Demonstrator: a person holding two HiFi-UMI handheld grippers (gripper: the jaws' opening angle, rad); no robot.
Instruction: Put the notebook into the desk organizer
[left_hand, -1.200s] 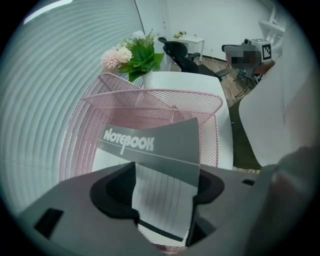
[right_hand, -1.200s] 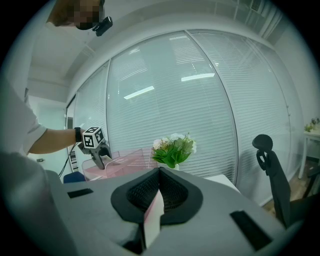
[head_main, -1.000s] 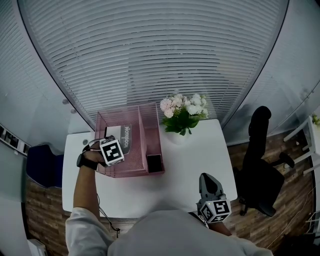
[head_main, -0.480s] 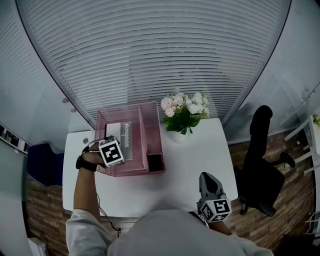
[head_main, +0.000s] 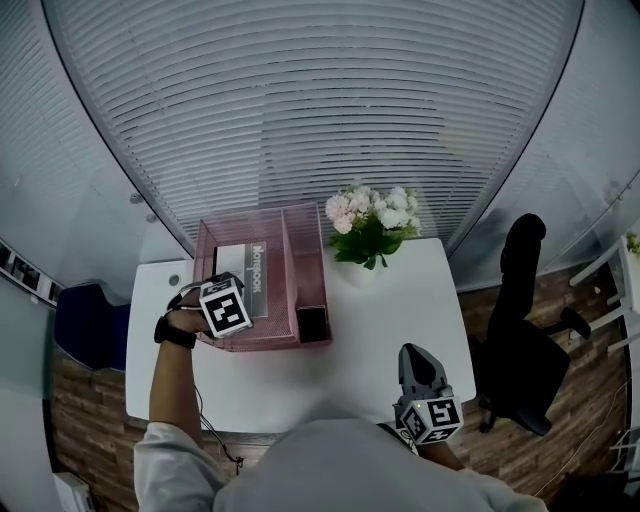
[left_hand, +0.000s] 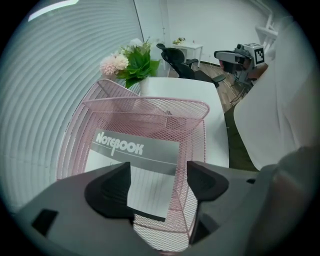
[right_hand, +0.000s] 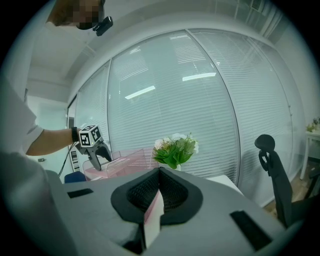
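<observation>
- White desk (head_main: 385, 325): its right half is bare (the widest open room). Flowers (head_main: 368, 225) stand at the back edge and a black chair (head_main: 520, 300) stands off the right side, well apart from the work.
- Pink mesh desk organizer (head_main: 303, 262) (left_hand: 150, 107): it sits on the desk's left rear part. Its thin wire rim and walls are the edges to mind, since a jaw could snag on them.
- Notebook (head_main: 254, 280) (left_hand: 142, 152): it lies flat in the organizer's wide left compartment, title upward. That is where the task wants it, though one moment cannot say how it got there.
- Left gripper (head_main: 216, 286) (left_hand: 157, 171): its jaws stand wide apart and grip nothing. They hover at the organizer's near wall, with mesh and the notebook's near edge showing between them. I judge the placing settled; any retreat calls for going up and back, clear of the rim.
- Right gripper (head_main: 418, 368) (right_hand: 159, 176): it is held low near the body, with its jaws pressed together. A pale strip (right_hand: 153, 212) shows at the seam (jaw part or held slip, I cannot tell).
</observation>
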